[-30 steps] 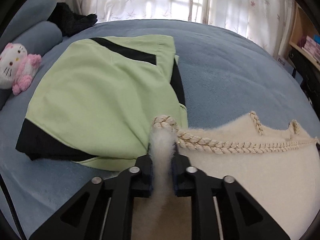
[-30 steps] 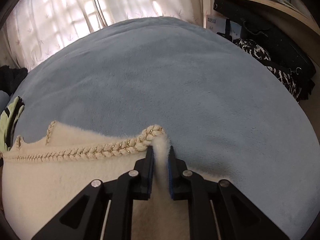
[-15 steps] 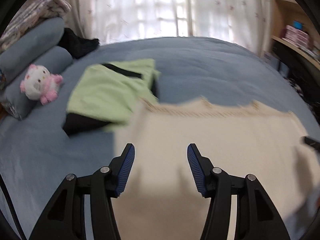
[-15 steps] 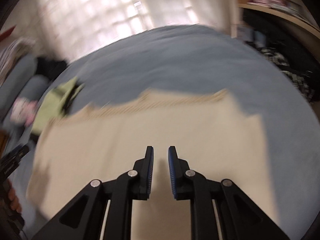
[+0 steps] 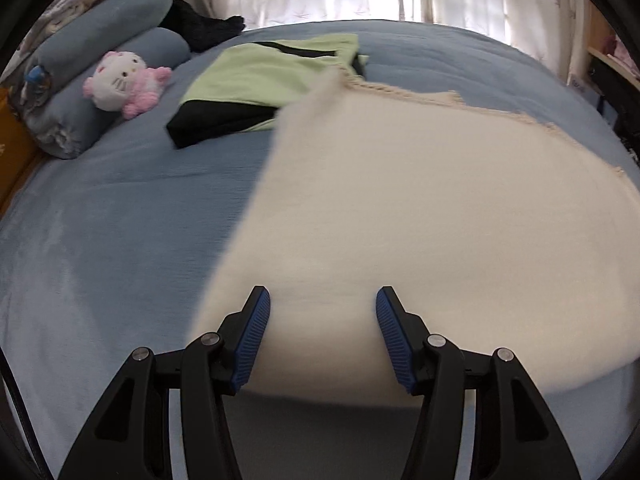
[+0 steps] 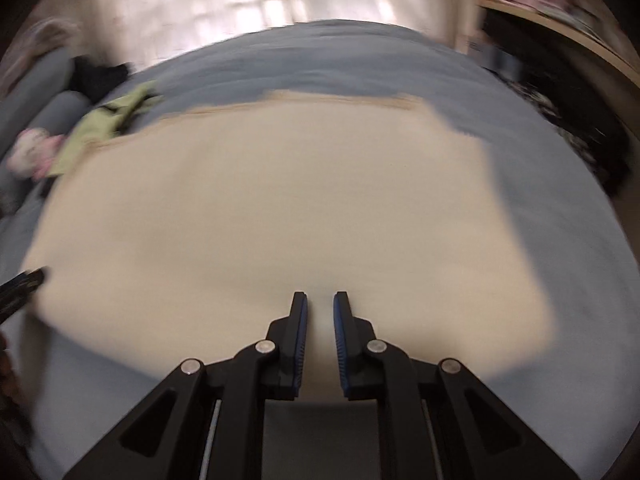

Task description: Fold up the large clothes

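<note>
A cream fleecy garment (image 5: 420, 208) with a braided far edge lies spread flat on the blue bed (image 5: 100, 220). My left gripper (image 5: 323, 308) hovers over the garment's near left part, open, with nothing between its blue pads. In the right wrist view the same garment (image 6: 280, 208) fills the middle, blurred by motion. My right gripper (image 6: 320, 308) is over its near edge, its jaws closing to a narrow slit with no cloth in it. The left gripper's tip (image 6: 20, 284) shows at that view's left edge.
A folded green and black garment (image 5: 260, 76) lies beyond the cream one's far left corner. A pink and white plush toy (image 5: 120, 80) leans on blue pillows (image 5: 92, 12), with a dark bundle (image 5: 200, 28) behind. Shelves and dark clutter (image 6: 560, 80) flank the bed's right side.
Both grippers let go of the braided edge and pulled back toward the near side. The left one's jaws opened wide. The cream garment now lies flat.
</note>
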### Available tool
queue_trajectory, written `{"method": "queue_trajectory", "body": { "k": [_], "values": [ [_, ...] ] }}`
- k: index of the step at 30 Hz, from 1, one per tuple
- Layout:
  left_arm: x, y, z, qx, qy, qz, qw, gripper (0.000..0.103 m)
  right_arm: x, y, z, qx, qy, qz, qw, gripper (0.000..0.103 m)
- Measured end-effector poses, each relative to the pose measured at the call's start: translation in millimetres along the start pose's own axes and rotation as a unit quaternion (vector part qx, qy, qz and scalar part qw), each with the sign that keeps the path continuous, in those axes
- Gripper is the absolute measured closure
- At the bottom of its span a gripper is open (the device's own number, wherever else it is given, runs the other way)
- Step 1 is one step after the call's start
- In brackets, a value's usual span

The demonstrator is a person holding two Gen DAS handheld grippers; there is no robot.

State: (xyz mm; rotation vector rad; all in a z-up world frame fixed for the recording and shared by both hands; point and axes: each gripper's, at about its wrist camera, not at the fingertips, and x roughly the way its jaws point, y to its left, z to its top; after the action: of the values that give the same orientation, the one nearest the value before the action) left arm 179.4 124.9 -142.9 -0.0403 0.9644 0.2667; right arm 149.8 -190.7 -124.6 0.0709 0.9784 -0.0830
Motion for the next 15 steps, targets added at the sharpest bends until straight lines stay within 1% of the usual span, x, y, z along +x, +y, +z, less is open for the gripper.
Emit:
{"method": "queue_trajectory", "body": {
  "k": [1, 2, 3, 4, 5, 6, 8, 11, 12, 15],
  "values": [
    [0.9, 4.9, 0.0, -0.001, 0.001, -0.002, 1.0, 0.048, -0.7, -16.6, -1.2, 0.018, 0.0, -0.006, 1.0, 0.092],
    [0.8, 10.6, -0.3, -0.006, 0.003, -0.012, 0.9999, 0.048, -1.6, -33.2, -2.3, 0.039, -0.001, -0.012, 0.999, 0.092],
    [1.7, 12.5, 2.4, -0.007, 0.004, -0.014, 0.9999, 0.048, -3.7, -49.1, -2.9, 0.059, -0.002, -0.014, 0.998, 0.094],
    [1.2, 13.5, 2.5, -0.007, 0.004, -0.007, 0.9999, 0.048, -5.5, -58.9, -1.4, 0.072, -0.003, -0.015, 0.997, 0.098],
    [1.4, 13.5, 2.5, -0.006, 0.002, 0.004, 1.0, 0.048, -7.4, -66.2, -1.5, 0.083, -0.004, -0.018, 0.996, 0.099],
    [2.5, 13.7, 2.5, -0.005, 0.002, 0.014, 0.9999, 0.048, -7.7, -69.9, -0.4, 0.089, -0.005, -0.02, 0.996, 0.099],
    [3.6, 15.0, 2.1, -0.011, 0.006, 0.013, 0.9998, 0.048, -6.7, -69.3, -0.8, 0.093, -0.002, -0.021, 0.995, 0.098],
    [2.5, 13.4, 3.6, -0.011, 0.009, 0.014, 0.9998, 0.048, -1.0, -57.9, 3.2, 0.072, 0.008, -0.049, 0.996, 0.098],
    [1.9, 12.9, 3.6, -0.01, 0.009, 0.014, 0.9998, 0.048, 1.7, -60.1, 1.6, 0.068, 0.011, -0.053, 0.996, 0.095],
    [1.6, 14.2, 4.8, -0.01, 0.013, 0.009, 0.9998, 0.048, 1.9, -64.7, -2.8, 0.074, 0.019, -0.052, 0.996, 0.094]
  ]
}}
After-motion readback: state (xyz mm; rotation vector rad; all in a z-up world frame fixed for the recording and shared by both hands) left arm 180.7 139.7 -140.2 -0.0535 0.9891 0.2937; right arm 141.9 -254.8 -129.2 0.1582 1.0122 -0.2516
